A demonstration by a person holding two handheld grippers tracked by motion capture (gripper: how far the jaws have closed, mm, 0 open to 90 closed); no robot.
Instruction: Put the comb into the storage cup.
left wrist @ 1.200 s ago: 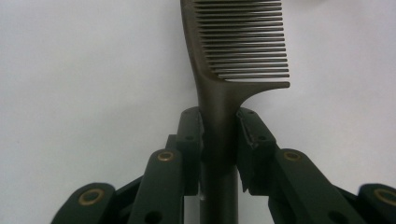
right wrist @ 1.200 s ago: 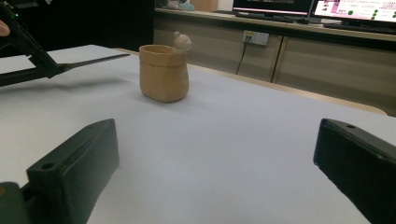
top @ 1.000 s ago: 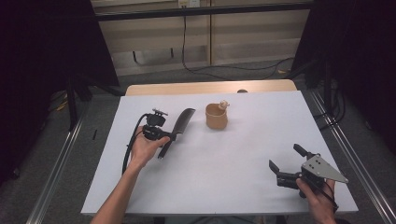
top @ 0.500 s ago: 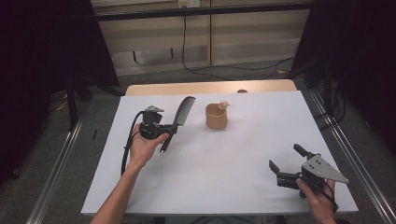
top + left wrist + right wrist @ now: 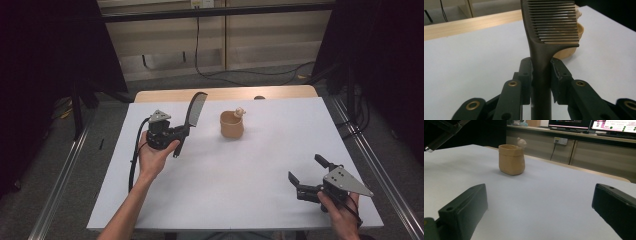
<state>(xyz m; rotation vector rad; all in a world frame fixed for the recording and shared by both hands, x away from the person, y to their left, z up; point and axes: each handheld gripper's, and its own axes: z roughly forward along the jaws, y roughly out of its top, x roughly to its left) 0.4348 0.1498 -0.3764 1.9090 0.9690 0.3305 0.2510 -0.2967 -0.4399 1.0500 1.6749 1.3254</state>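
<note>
A dark, long-handled plastic comb (image 5: 194,112) is seen in the upper left-centre of the high view, raised off the white desk (image 5: 260,165) and tilted so that its toothed end points up and away. Its handle is clamped between the fingers (image 5: 526,72) of the left gripper (image 5: 541,75) — in the left gripper view the two black fingers are pressed against either side of the handle, with the teeth rising to the top of the frame. The left gripper is held by a hand (image 5: 155,157) whose forearm enters from the bottom left of the high view; a black cable is looped beside it.

Just right of the comb, near the centre of the high view, a small tan clay pot with a pale knob on its rim (image 5: 232,124) stands upright on the desk, apart from the comb. In the right gripper view it is seen in the upper left-centre.

In the lower right of the high view the right gripper (image 5: 309,176) is held low over the desk — its fingers (image 5: 464,210) are spread wide with nothing between them, well apart from the pot. Beyond the desk a wooden edge and a grey floor with cables are visible.
</note>
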